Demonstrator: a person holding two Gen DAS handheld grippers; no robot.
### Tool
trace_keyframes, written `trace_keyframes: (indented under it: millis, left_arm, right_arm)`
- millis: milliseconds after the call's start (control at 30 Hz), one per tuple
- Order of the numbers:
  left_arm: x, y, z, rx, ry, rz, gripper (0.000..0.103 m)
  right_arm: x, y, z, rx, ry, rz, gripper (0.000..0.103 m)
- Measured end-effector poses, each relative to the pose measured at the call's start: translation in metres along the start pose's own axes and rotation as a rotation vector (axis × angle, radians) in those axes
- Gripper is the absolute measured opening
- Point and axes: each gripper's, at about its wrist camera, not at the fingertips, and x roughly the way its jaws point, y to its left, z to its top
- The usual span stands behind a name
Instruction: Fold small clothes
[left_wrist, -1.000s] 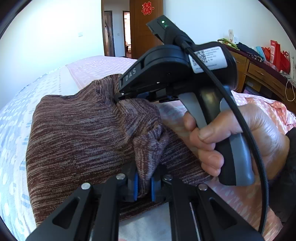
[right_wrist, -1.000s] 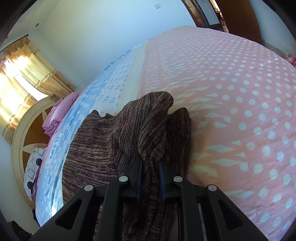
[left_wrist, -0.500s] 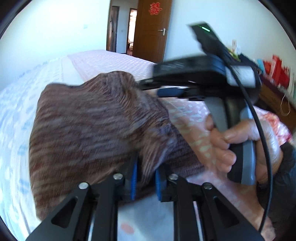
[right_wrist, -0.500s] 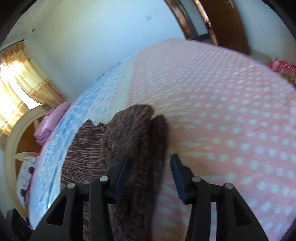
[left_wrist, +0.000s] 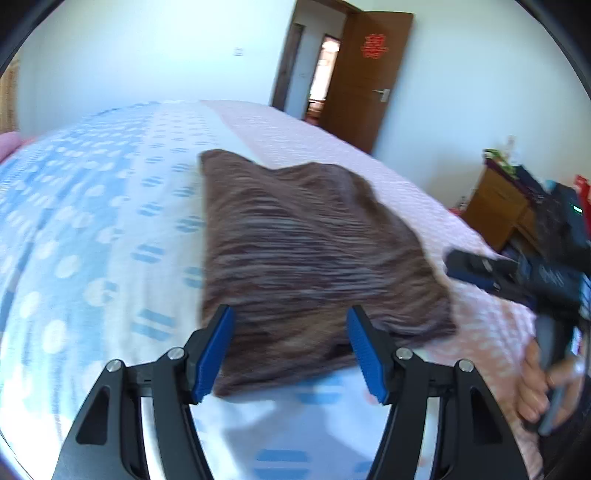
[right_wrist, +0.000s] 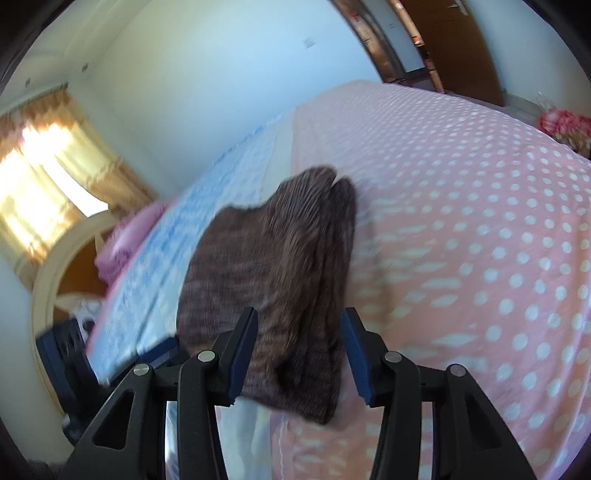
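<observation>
On the bed, across the seam where the blue-dotted white sheet (left_wrist: 92, 236) meets the pink sheet with white dots (right_wrist: 480, 221), lies the brown-and-mauve striped knit garment (left_wrist: 306, 251), folded into a rough rectangle with one rumpled far edge. A second ago both grippers were pinching its near edge; now neither one holds it. The left gripper (left_wrist: 290, 347) has its blue-padded jaws spread and opening further, the pads standing apart from the cloth on either side of the garment's near corner. The right gripper (right_wrist: 299, 350) also has its jaws parted, its pads clear of the knit, with the thicker doubled edge of the garment seen between them. Both grippers have drawn back from the cloth since the release, and the garment has dropped flat and settled. In the left wrist view the person's hand (left_wrist: 543, 380) shows at the right edge, wrapped round the right tool's handle.

I judge this fold as laid down and let go. What seems left is to smooth the bunched far corner or make one more fold, if a smaller packet is wanted.
</observation>
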Motion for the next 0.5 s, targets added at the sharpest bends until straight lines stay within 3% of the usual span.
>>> trace_keyframes:
  millis: [100, 167, 200, 267, 367, 500]
  left_arm:
    - [0.005, 0.004, -0.001, 0.011, 0.012, 0.083, 0.066]
    - [0.008, 0.011, -0.004, -0.012, 0.026, 0.058, 0.07]
    - [0.01, 0.015, -0.005, -0.027, 0.031, 0.053, 0.075]
    - [0.013, 0.025, -0.01, -0.053, 0.056, 0.047, 0.077]
    - [0.007, 0.025, -0.011, -0.06, 0.06, 0.025, 0.077]
    - [0.004, 0.024, -0.011, -0.023, 0.069, 0.055, 0.077]
  right_arm:
    - [0.013, 0.018, -0.006, -0.082, 0.051, -0.035, 0.048]
    - [0.021, 0.024, -0.009, -0.135, 0.091, -0.066, 0.034]
    - [0.027, 0.026, -0.012, -0.15, 0.127, -0.072, 0.017]
    - [0.039, 0.031, -0.017, -0.19, 0.179, -0.135, 0.014]
    - [0.036, 0.035, -0.02, -0.226, 0.179, -0.182, 0.012]
    - [0.03, 0.04, -0.029, -0.261, 0.194, -0.242, 0.011]
